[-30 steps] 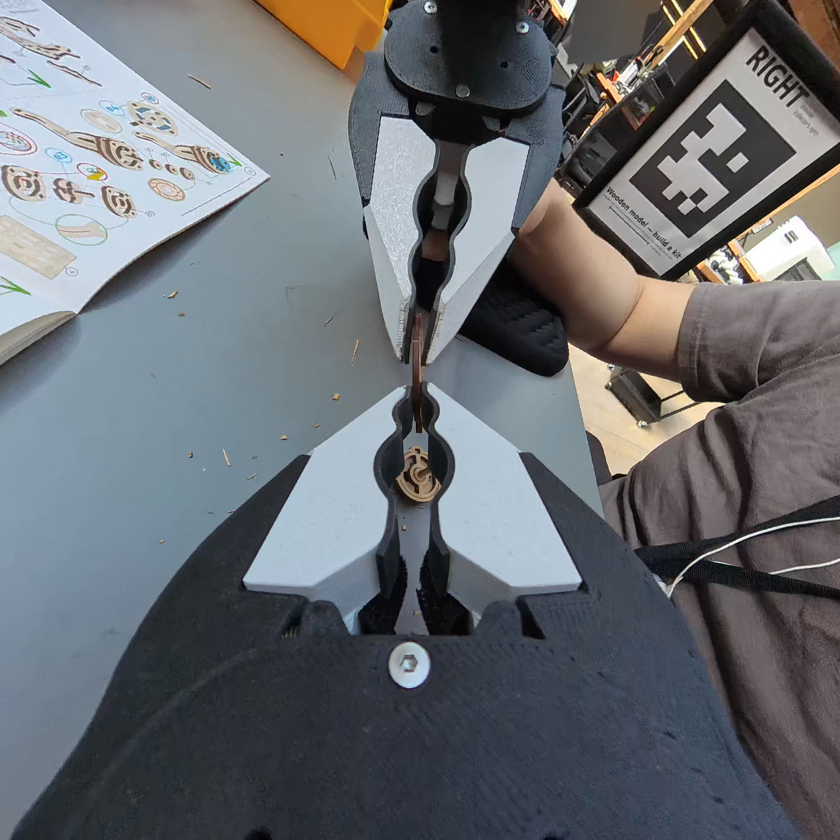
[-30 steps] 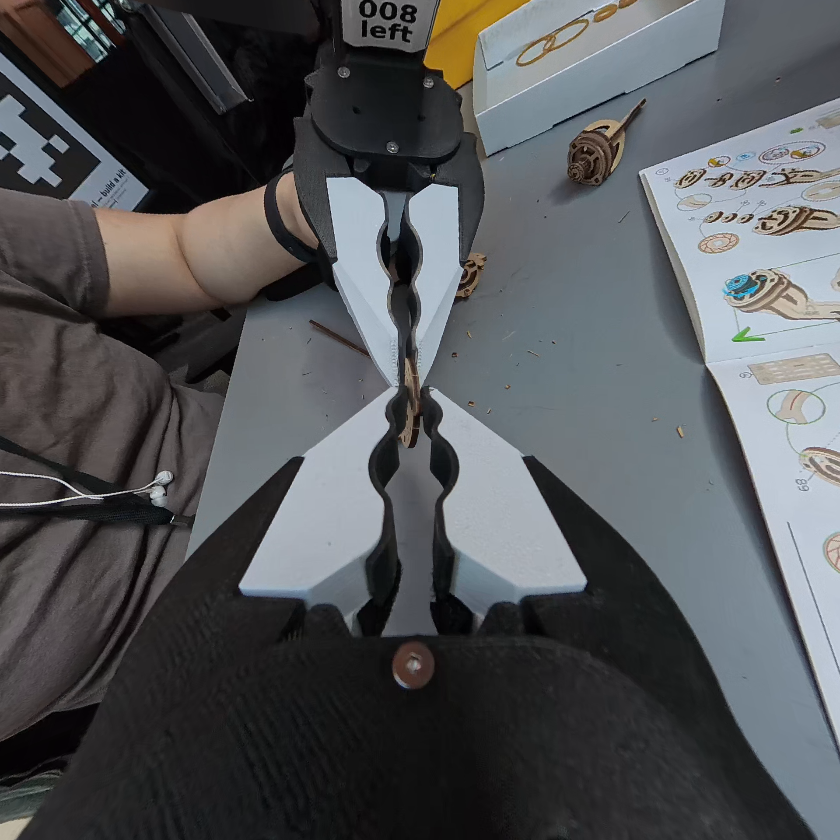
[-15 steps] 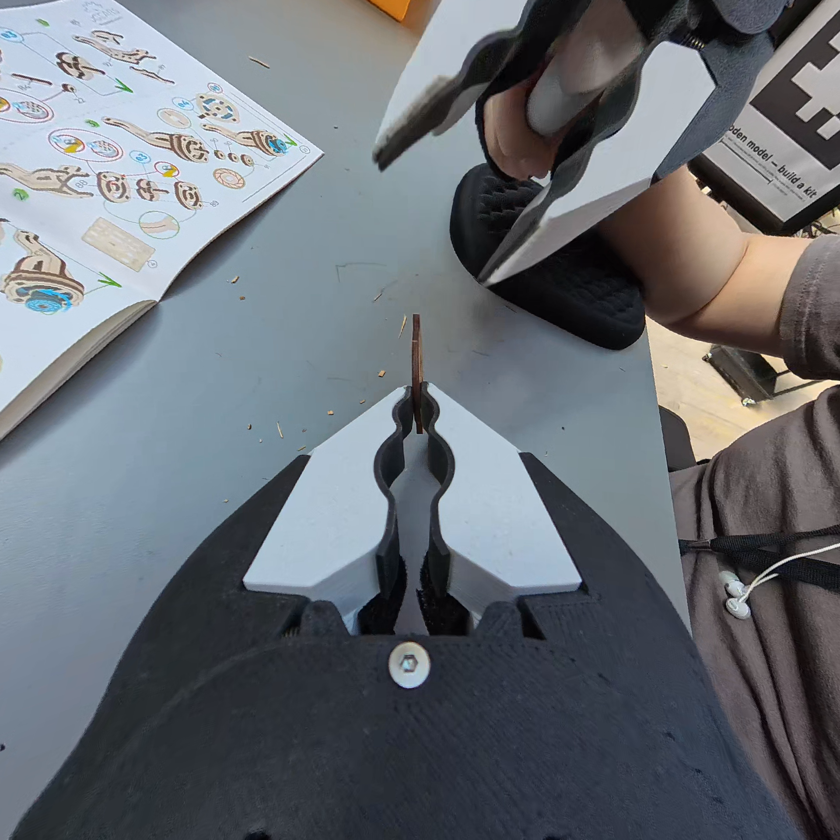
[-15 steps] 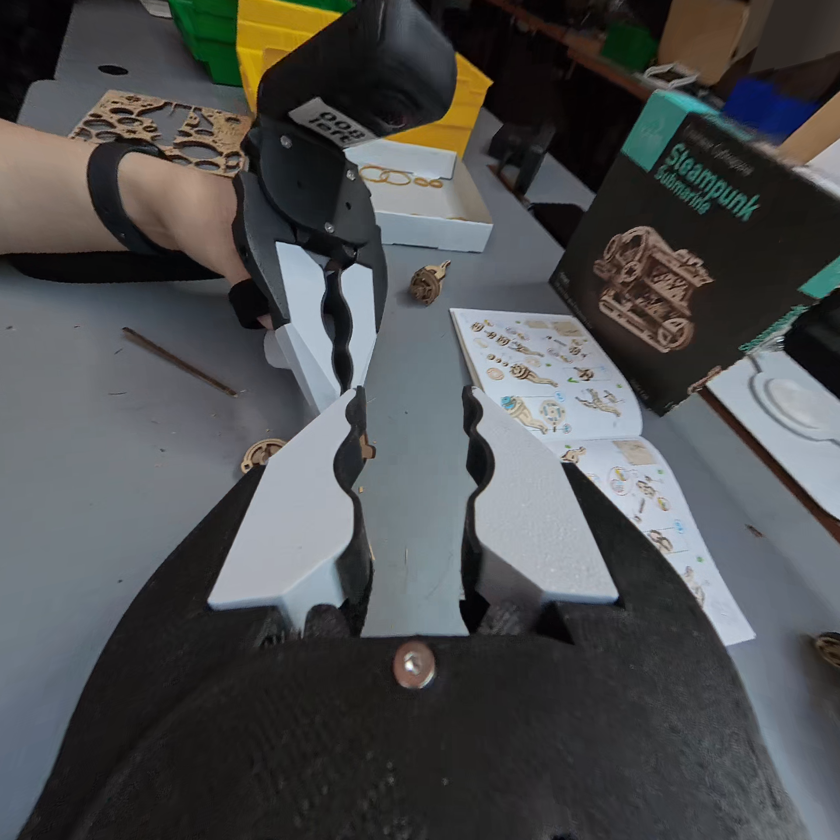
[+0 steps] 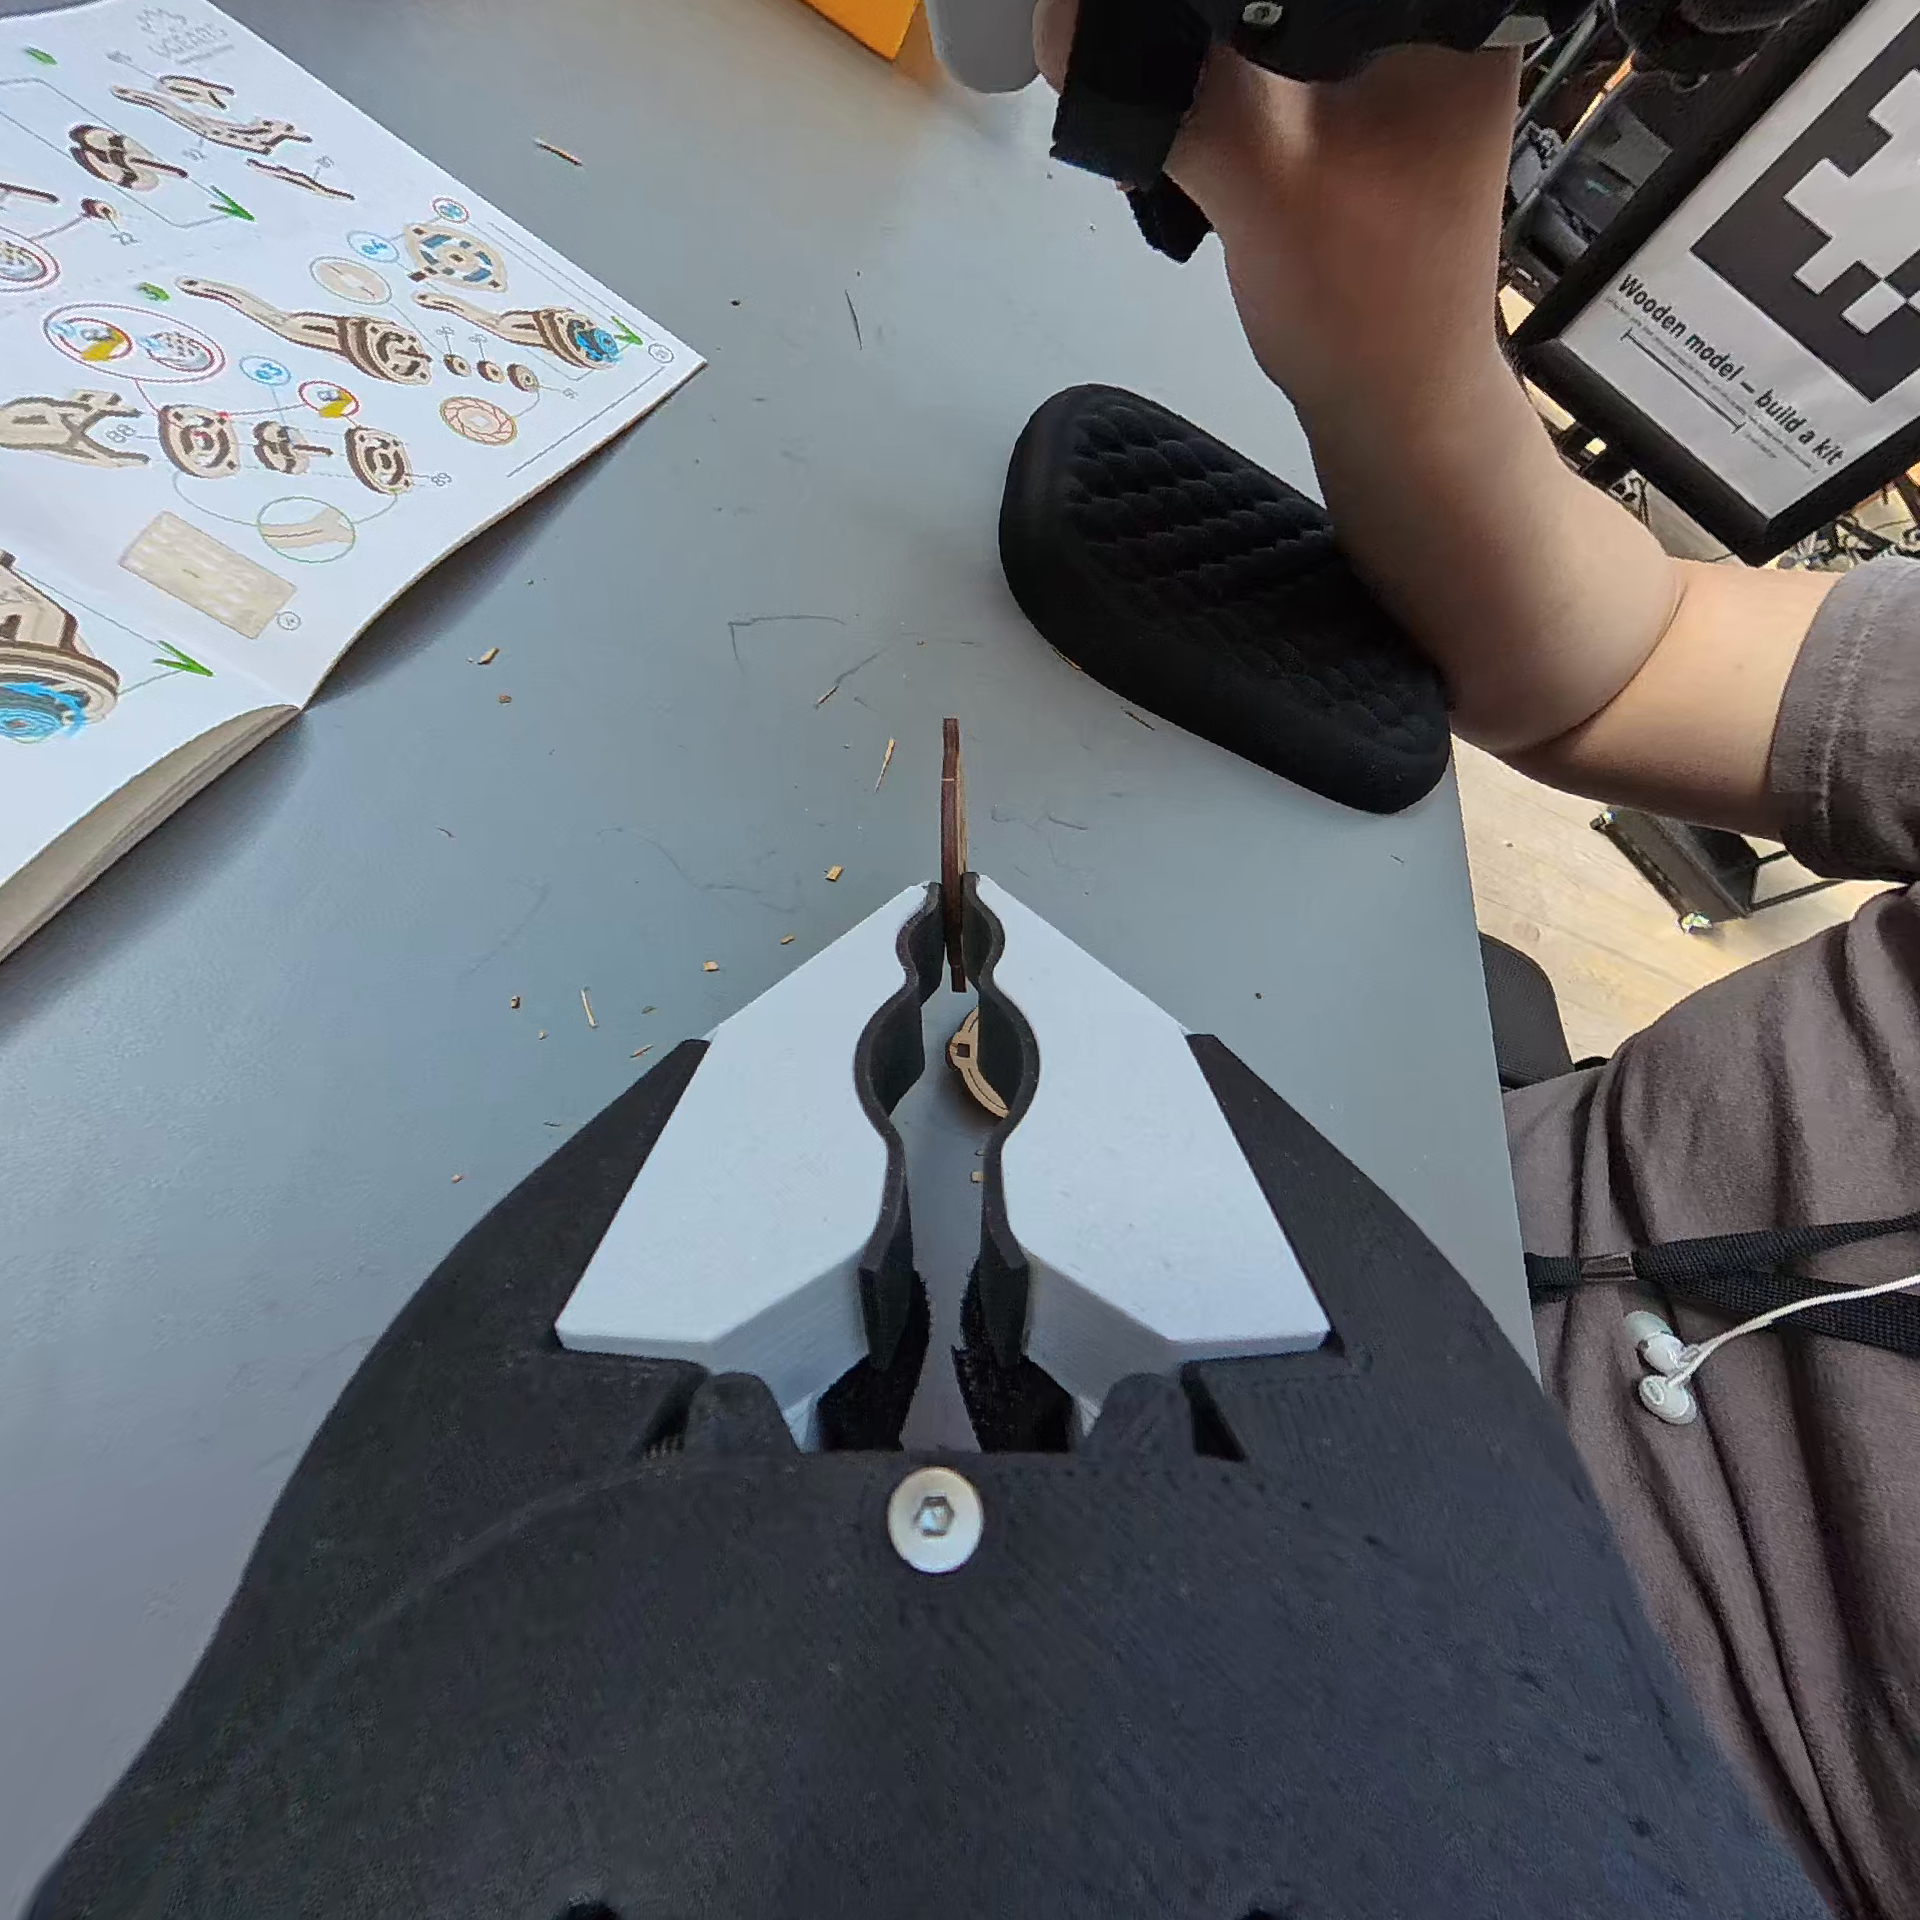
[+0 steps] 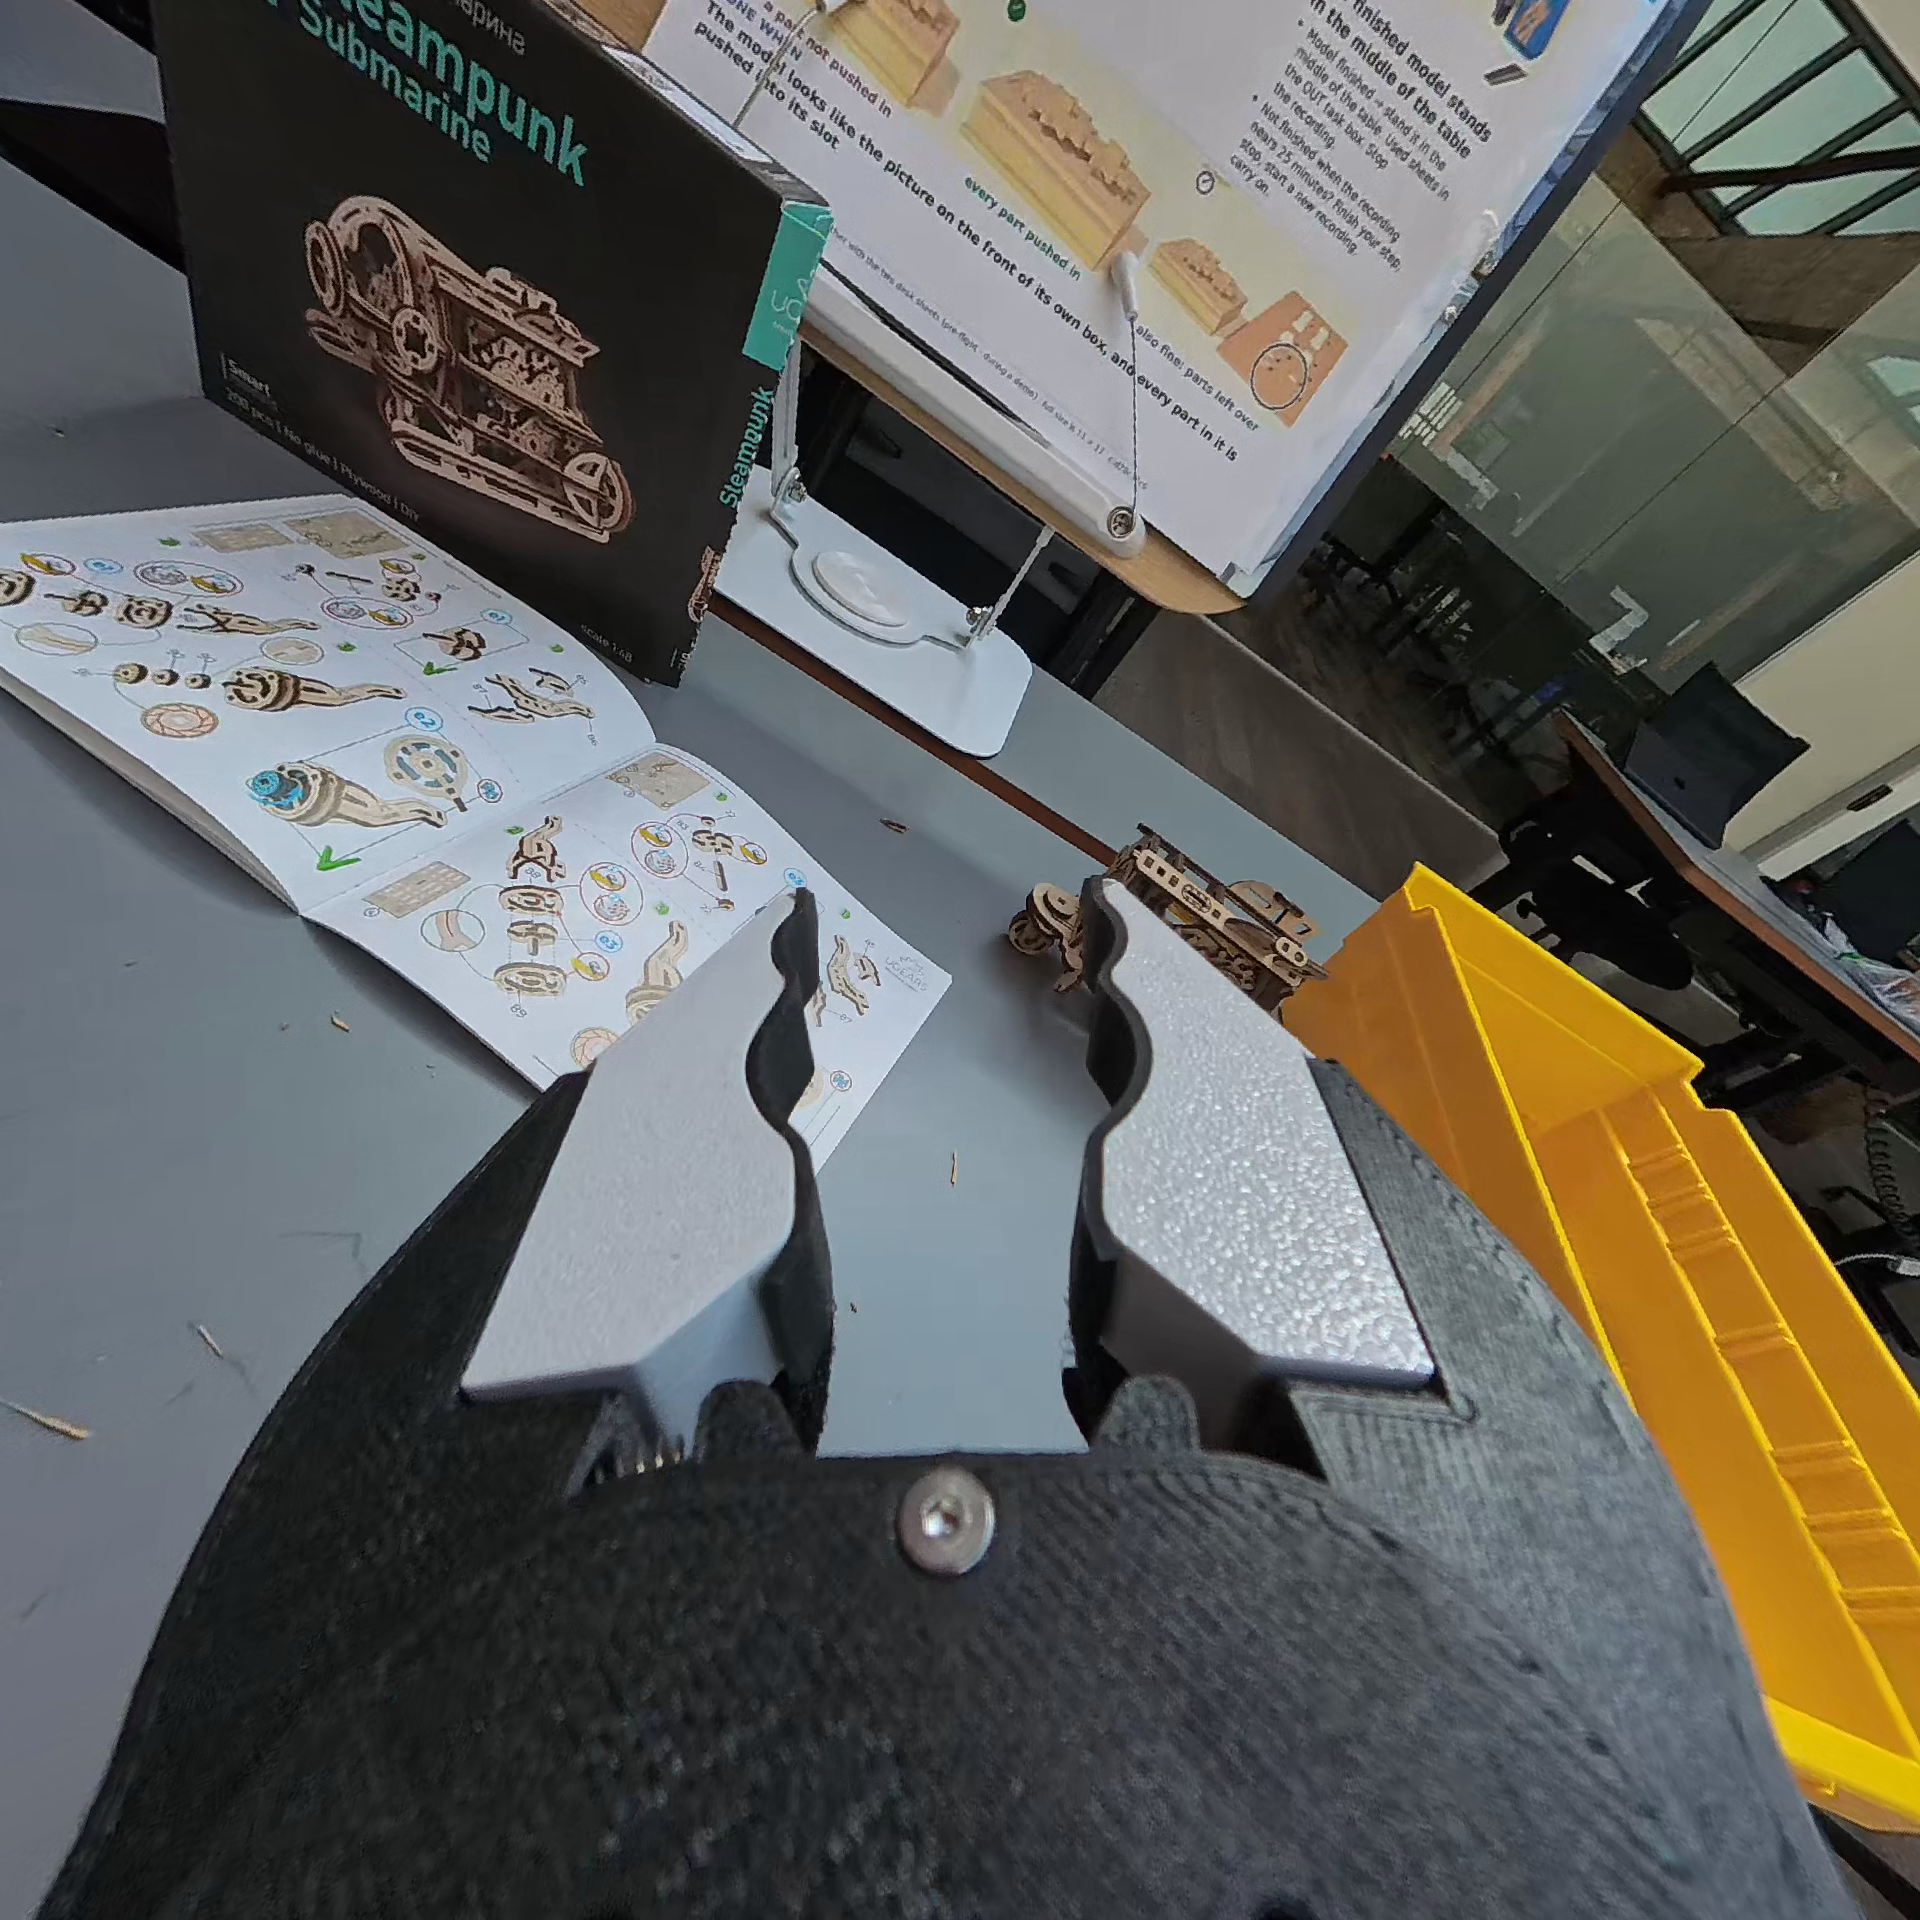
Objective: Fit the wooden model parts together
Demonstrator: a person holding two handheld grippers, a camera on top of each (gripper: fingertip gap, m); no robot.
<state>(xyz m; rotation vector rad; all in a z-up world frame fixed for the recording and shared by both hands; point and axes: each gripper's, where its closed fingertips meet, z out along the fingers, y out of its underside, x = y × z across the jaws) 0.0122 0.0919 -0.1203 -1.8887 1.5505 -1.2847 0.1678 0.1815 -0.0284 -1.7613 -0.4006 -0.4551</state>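
The left gripper (image 5: 951, 904) pinches a wooden disc (image 5: 950, 800) edge-on; the right gripper (image 6: 951, 914) is spread and empty near a part-built wooden model (image 6: 1210, 920), so fitting remains.

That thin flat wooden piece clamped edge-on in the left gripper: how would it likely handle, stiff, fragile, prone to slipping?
The thin flat wooden disc-like part stands straight out of the left gripper unsupported, so it is probably stiff and light. Its slim edge suggests it could snap under sideways force. Only its lower end sits between the fingertips, so it might pivot or slip if pushed.
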